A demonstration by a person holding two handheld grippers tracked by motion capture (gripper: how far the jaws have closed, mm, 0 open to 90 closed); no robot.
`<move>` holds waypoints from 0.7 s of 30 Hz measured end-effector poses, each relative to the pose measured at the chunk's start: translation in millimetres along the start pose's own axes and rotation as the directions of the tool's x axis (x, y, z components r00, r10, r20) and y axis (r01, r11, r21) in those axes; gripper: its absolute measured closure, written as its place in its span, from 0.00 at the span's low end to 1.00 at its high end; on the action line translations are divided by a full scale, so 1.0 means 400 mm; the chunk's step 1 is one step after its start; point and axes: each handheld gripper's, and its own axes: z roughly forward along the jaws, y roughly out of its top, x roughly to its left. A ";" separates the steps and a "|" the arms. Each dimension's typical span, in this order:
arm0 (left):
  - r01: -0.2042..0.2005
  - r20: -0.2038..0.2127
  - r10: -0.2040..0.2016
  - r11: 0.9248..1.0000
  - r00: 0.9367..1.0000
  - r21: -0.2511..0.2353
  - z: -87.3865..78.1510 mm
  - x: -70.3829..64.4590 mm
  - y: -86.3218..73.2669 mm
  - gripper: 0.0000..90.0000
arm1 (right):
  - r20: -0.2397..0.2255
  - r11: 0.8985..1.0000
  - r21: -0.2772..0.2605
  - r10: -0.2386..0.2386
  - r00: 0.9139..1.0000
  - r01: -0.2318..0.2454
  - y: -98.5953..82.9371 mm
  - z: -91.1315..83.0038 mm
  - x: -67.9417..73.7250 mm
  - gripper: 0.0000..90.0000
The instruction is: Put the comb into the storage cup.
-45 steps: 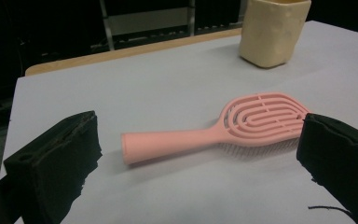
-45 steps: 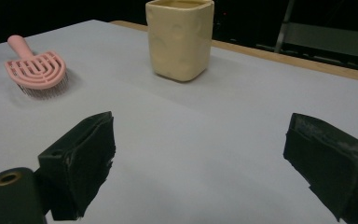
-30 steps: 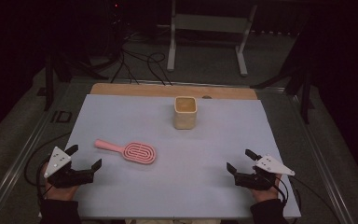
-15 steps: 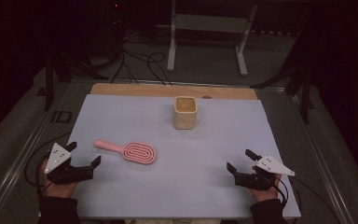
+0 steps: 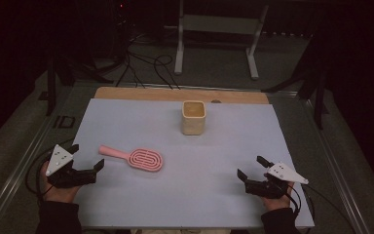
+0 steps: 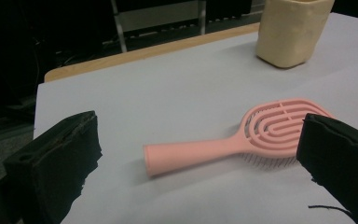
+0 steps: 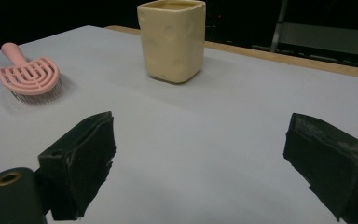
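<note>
A pink hairbrush point(image 5: 136, 157) lies flat on the white table cover, handle toward the left. It fills the middle of the left gripper view point(image 6: 242, 140) and shows at the far left of the right gripper view point(image 7: 28, 74). A cream square cup point(image 5: 194, 117) stands upright at the back centre point(image 6: 291, 30) point(image 7: 172, 39). My left gripper point(image 5: 85, 158) is open, just left of the brush handle, holding nothing. My right gripper point(image 5: 252, 167) rests open near the front right, empty.
The white cover point(image 5: 224, 146) lies on a wooden tabletop whose bare strip point(image 5: 141, 93) shows at the back. Cables point(image 5: 146, 66) and a metal stand point(image 5: 219, 29) sit on the dark floor beyond. Metal rails border the table sides.
My left gripper has crept slightly forward and right toward the brush handle. The right gripper, the brush and the cup stay put.
</note>
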 end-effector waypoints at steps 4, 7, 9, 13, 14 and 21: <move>-0.015 0.000 0.015 1.000 1.000 0.005 0.009 -0.001 0.012 0.00 | 0.001 1.000 0.001 0.002 1.000 -0.002 -0.001 0.001 0.000 0.10; -0.032 -0.004 0.032 0.999 0.999 0.011 0.014 0.000 0.019 0.00 | 0.003 1.000 0.002 0.005 1.000 -0.005 -0.001 0.000 0.000 0.10; -0.032 -0.007 0.032 0.999 0.999 0.009 0.019 0.003 0.024 0.00 | 0.004 1.000 0.002 0.006 1.000 -0.006 -0.001 0.000 -0.001 0.10; -0.029 -0.013 0.029 0.999 0.999 0.013 0.033 0.007 0.031 0.00 | 0.007 1.000 -0.005 0.011 1.000 -0.011 -0.002 -0.002 -0.004 0.10; -0.036 -0.011 0.036 0.999 0.999 0.019 0.041 0.007 0.036 0.00 | 0.009 1.000 -0.004 0.013 1.000 -0.013 -0.002 -0.002 -0.004 0.10; -0.063 -0.021 0.064 0.997 0.998 0.035 0.053 0.013 0.051 0.00 | 0.009 1.000 -0.005 0.014 1.000 -0.014 -0.002 -0.002 -0.004 0.10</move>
